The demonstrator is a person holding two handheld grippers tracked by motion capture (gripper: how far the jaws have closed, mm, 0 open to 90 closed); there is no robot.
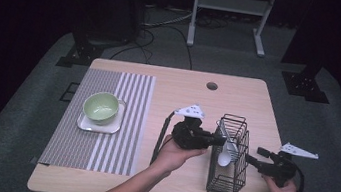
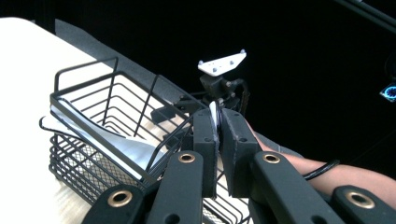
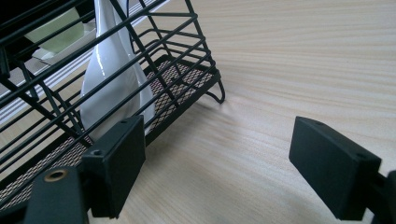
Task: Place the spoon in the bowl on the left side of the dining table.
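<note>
**Spoon held by left gripper inside wire basket; right gripper stands apart, unloaded**

A black wire basket (image 1: pixel 230 155) is seen on the near right part of the light wooden table (image 1: pixel 184 93). A white ceramic spoon (image 1: pixel 225 157) is found inside it, its bowl low and toward the near side, its handle rising toward the far rim. The long axis is thus judged to run near-to-far and steeply upward, leaning against the wires.

The left gripper (image 2: pixel 218 140) is brought in from the left of the basket, over its left rim. In the left gripper view its two black jaws are seen drawn nearly together, with a thin white edge pinched between them; this is judged to be the spoon's handle. The spoon therefore lies directly between the fingers, with its bowl hanging below them and inside the basket.

The right gripper (image 1: pixel 257 157) is held just beside the basket's right wall, not touching it. In the right gripper view its jaws are spread wide with bare table between them, and the spoon's bowl is seen beyond the wires, ahead of the left-hand pad (image 3: pixel 119 163).

The left gripper is the nearer and already has the grip; any lift is judged to depend on drawing the spoon along its own axis, up clear of the rim.

Well apart, at the left, a pale green bowl (image 1: pixel 101 106) stands on a white square plate (image 1: pixel 85 123) on a grey striped placemat (image 1: pixel 117 139).
</note>
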